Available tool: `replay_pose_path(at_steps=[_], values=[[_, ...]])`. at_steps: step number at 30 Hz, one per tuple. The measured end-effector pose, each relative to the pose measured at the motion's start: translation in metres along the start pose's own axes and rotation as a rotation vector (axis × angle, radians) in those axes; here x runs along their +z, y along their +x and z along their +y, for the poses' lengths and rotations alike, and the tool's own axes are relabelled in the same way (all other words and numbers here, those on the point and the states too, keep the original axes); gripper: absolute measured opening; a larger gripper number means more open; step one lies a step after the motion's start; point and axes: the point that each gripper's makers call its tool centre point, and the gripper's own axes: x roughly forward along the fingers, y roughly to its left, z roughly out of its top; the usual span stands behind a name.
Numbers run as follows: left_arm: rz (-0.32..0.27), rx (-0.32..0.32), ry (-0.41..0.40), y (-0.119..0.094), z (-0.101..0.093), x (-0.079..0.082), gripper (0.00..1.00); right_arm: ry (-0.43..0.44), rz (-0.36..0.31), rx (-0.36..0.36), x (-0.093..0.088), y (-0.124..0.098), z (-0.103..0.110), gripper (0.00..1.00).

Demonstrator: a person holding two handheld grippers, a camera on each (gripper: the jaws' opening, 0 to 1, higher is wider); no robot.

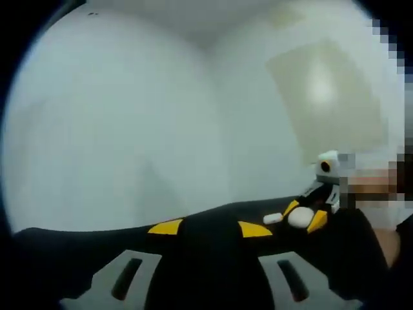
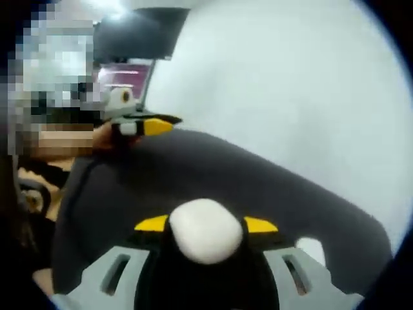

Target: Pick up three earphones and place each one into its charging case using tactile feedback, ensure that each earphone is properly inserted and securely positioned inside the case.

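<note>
One white wall [image 1: 129, 129] fills the room behind a black table [image 2: 258, 187], whose far edge runs bare and open. One screen [image 2: 126, 77] glows by a person's hand [image 2: 106, 137]. The right gripper [image 2: 206, 227] grips one white charging case [image 2: 205, 231] between its yellow tips. The left gripper [image 1: 210, 227] stands apart, holding nothing. One small white piece [image 1: 273, 218], perhaps an earphone, sits near the case in the left gripper view.

left tool [image 1: 210, 228]: jaws apart | right tool [image 2: 206, 226]: apparently clamped, holding
</note>
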Motion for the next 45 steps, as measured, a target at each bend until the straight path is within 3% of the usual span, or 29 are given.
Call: replay_pose_path(at_steps=[8,15,19,22,25,32,36,37,39,45], values=[[0.054,0.0,-0.021,0.005,0.006,-0.015,0.29,0.105,0.004,-0.074,-0.022,-0.013,-0.023,0.44],[0.071,-0.006,-0.003,0.007,0.005,-0.02,0.29,0.191,-0.027,-0.161,-0.034,-0.043,-0.051,0.44],[0.078,-0.007,0.009,0.007,0.004,-0.023,0.29,0.315,-0.09,-0.127,-0.035,-0.055,-0.054,0.44],[0.09,-0.01,0.019,0.008,0.003,-0.026,0.29,0.3,-0.08,-0.107,-0.035,-0.053,-0.049,0.44],[0.102,-0.016,0.034,0.009,0.001,-0.029,0.29,0.244,-0.016,-0.074,-0.04,-0.042,-0.041,0.44],[0.123,-0.012,0.054,0.008,0.0,-0.033,0.28,0.227,0.015,-0.043,-0.034,-0.016,-0.044,0.44],[0.132,-0.025,0.057,0.008,-0.002,-0.035,0.28,0.177,0.1,-0.033,-0.056,-0.008,-0.037,0.44],[0.135,-0.026,0.058,0.008,-0.002,-0.036,0.28,0.203,0.029,-0.052,-0.048,-0.006,-0.038,0.44],[0.145,-0.029,0.064,0.008,-0.004,-0.038,0.28,0.192,0.064,-0.037,-0.053,-0.01,-0.037,0.44],[0.174,-0.042,0.093,0.01,-0.01,-0.044,0.28,0.215,0.051,-0.013,-0.054,-0.008,-0.037,0.44]])
